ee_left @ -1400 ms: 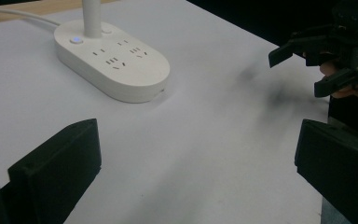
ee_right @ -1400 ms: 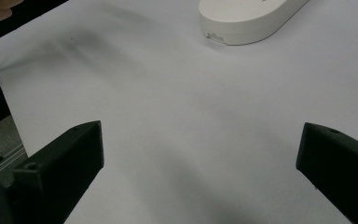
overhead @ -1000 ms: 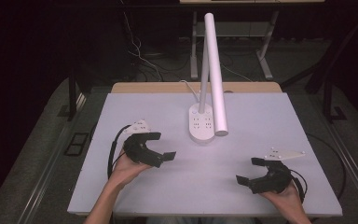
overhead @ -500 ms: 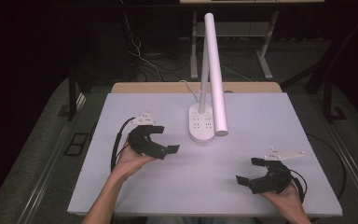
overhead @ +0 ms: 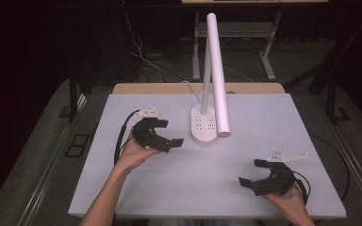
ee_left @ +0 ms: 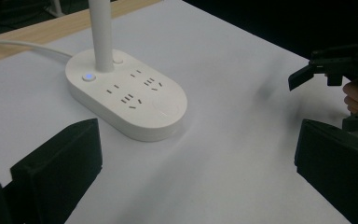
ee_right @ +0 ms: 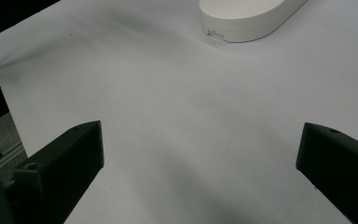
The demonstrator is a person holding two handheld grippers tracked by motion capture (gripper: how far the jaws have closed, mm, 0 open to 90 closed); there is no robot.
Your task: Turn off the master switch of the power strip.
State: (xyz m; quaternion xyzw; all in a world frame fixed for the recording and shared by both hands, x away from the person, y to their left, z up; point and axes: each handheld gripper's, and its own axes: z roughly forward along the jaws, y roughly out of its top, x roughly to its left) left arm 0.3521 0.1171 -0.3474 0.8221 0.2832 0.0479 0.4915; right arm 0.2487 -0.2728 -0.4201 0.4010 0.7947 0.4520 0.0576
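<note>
The left gripper point(overhead: 169, 136) sits in the person's left hand point(overhead: 134, 151) over the left half of the white table point(overhead: 264, 117), just beside the lamp base point(overhead: 204, 127). Its 2 black jaws stand wide apart with nothing between them, and they face the base without touching it. In the left gripper view the base point(ee_left: 130, 100) lies between and beyond those jaws, an oval white block with several socket slots on top, a small round button lit blue point(ee_left: 88, 77) near the lamp's stem point(ee_left: 101, 35) and a white cable point(ee_left: 23, 45) running off to the left. The stem rises upright from the far end of the base. In the high view the lamp's long white tube head point(overhead: 218, 75) slopes down over the right side of the base.

The right gripper point(overhead: 250, 174) rests near the front right corner of the table, held in the right hand point(overhead: 290, 200), well apart from the lamp. Its jaws are also spread open and empty. The right gripper view shows bare table between them and 1 end of the base point(ee_right: 247, 18) at the top edge.
</note>
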